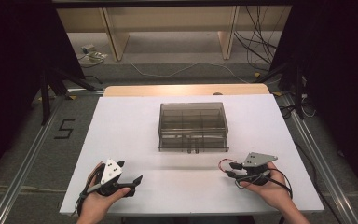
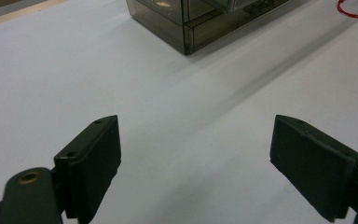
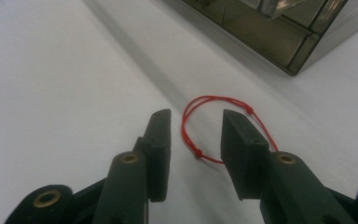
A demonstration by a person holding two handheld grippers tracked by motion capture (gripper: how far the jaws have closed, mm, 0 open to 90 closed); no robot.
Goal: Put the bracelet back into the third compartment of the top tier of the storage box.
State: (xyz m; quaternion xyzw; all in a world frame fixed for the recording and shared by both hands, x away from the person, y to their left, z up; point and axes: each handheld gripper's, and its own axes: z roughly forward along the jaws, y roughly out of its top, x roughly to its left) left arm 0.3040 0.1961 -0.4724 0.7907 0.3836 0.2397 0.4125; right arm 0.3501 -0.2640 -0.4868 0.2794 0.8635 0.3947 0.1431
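The left gripper (image 1: pixel 129 173) is resting near the table's (image 1: pixel 121 130) front edge, jaws spread wide and empty. The smoky plastic box (image 1: pixel 193 126) is sitting mid-table. The right gripper (image 3: pixel 196 135) is hovering with jaws half-parted around the red string loop (image 3: pixel 214 105), not pinching it.

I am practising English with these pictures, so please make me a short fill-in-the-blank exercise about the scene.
1. The thin loop of cord on the table is ____ in colour.
2. The cord lies in front of the ____ hand-held gripper.
3. The smoky transparent box stands near the table's ____.

Missing words: red; right; middle
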